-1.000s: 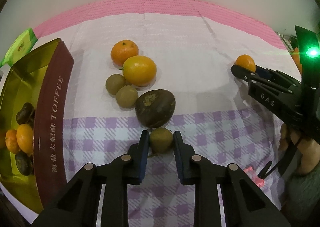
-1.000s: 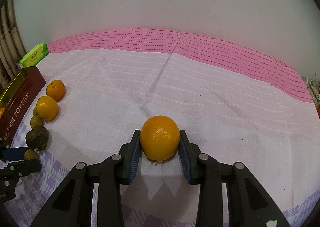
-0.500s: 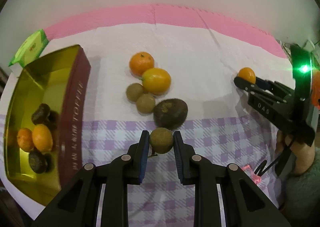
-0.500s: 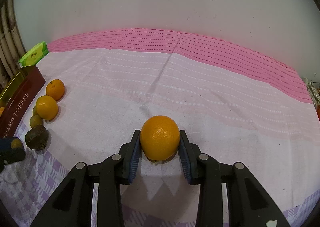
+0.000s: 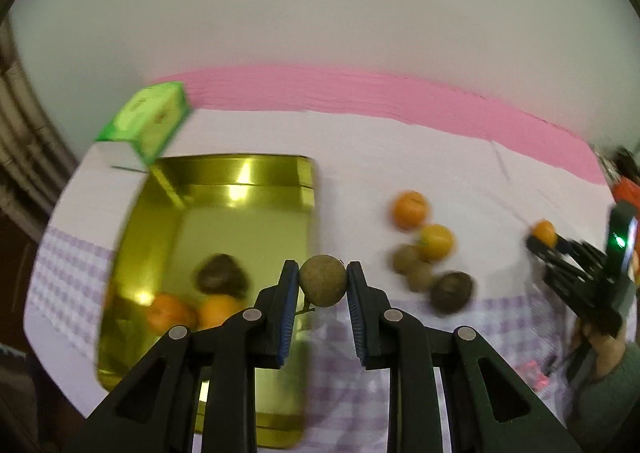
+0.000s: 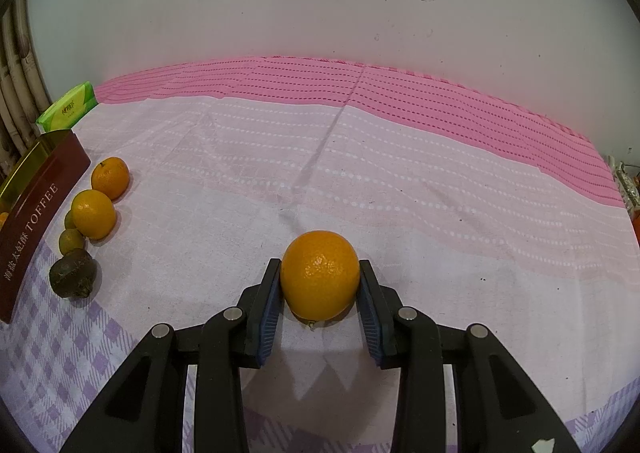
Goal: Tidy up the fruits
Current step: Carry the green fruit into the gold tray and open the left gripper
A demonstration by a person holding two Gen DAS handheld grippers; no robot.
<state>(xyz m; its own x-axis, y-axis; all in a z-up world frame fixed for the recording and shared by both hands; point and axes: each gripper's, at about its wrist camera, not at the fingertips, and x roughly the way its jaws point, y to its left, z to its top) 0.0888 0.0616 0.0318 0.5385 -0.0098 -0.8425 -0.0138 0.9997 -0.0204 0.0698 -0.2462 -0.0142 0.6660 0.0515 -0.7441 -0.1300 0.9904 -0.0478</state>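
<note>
Pale grey wall [image 6: 320,5] behind, bare, a few small marks. Worktop under a cloth [image 6: 400,181]: pink band at the far edge, white-pink dotted stripes mid, purple check near the cameras, one crease running from the pink band toward the middle. Ribbed pipes [image 6: 16,65] at far left against the wall.

Left to right, left wrist view (blurred): green packet [image 5: 150,121] at the far left corner of the cloth, touching or just behind the gold tin [image 5: 168,229]. Tin is open, shiny inside, with two orange fruits and a dark fruit near its close end. Left hand-held gripper [image 5: 323,283] is clamped on a small brown round fruit [image 5: 323,280], held in the air over the tin's right rim. Right of that on the cloth, a loose cluster [image 5: 424,253]: two orange fruits, two small brownish ones, one dark fruit, touching or nearly so. Far right, a person's hand and grey sleeve hold the other tool.

Right wrist view: tin's maroon side reads TOFFEE, same cluster just beside it. Right hand-held gripper [image 6: 320,289] is closed snug on an orange [image 6: 320,275], which rests on the cloth, well apart from the cluster.
</note>
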